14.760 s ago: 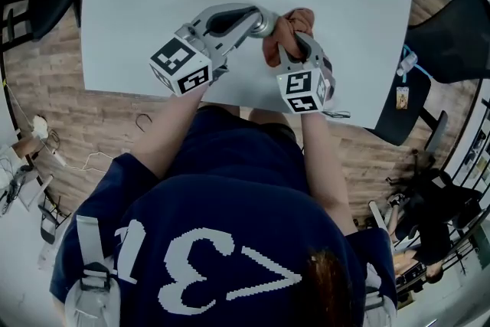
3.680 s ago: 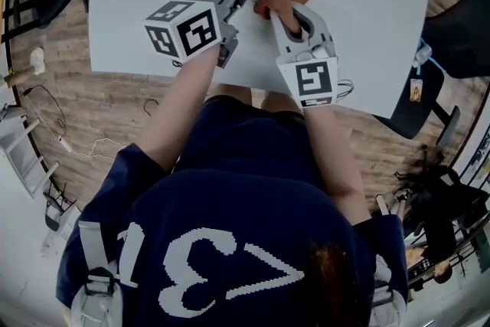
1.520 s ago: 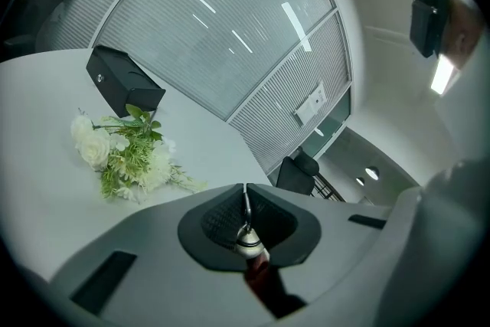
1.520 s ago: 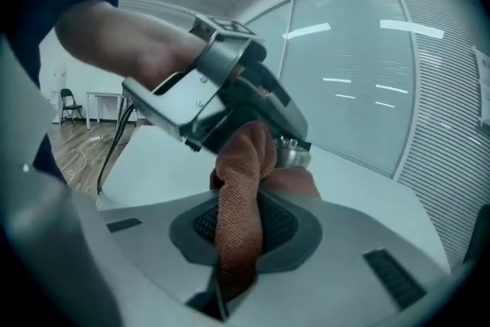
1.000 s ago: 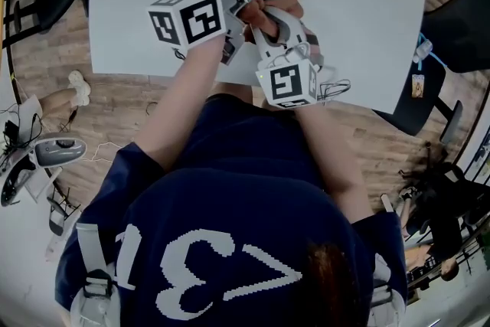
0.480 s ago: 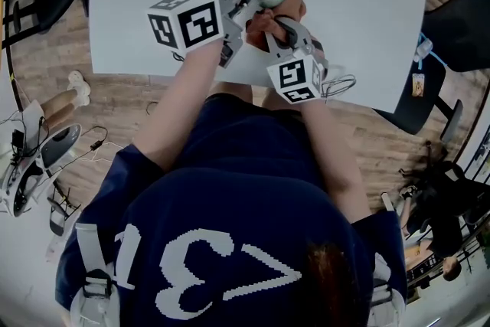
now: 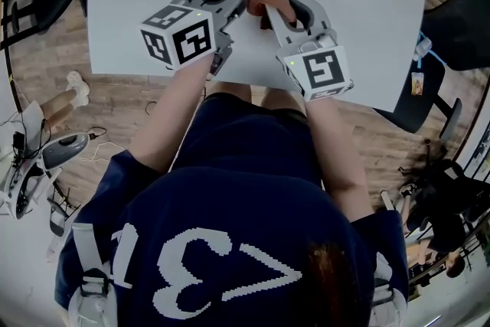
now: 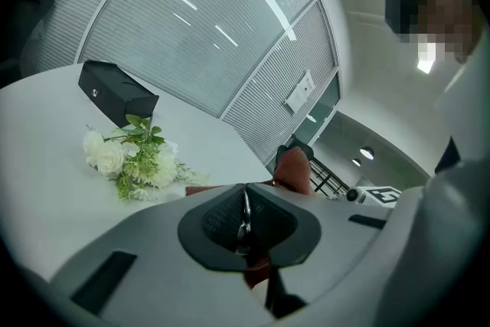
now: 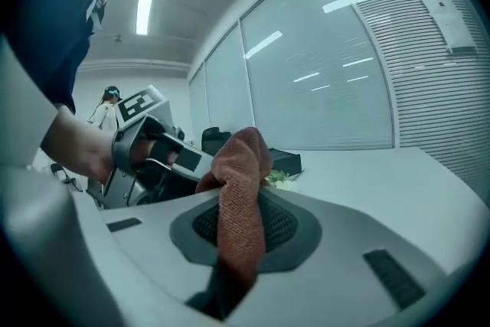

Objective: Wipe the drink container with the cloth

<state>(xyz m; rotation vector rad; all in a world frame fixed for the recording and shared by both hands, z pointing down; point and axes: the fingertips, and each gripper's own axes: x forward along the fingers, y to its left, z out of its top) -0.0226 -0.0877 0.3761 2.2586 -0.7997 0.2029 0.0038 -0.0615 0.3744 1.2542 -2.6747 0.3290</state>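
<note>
Right gripper view: the right gripper jaws clench the cloth, bunched just ahead. Left gripper jaws pinch thin metal, likely the drink container; hard rubbing could twist it loose.

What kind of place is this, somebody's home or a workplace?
Most likely an office meeting room: a large white table, glass partition walls with slatted blinds beside them, and a black office chair at the table's edge.
</note>
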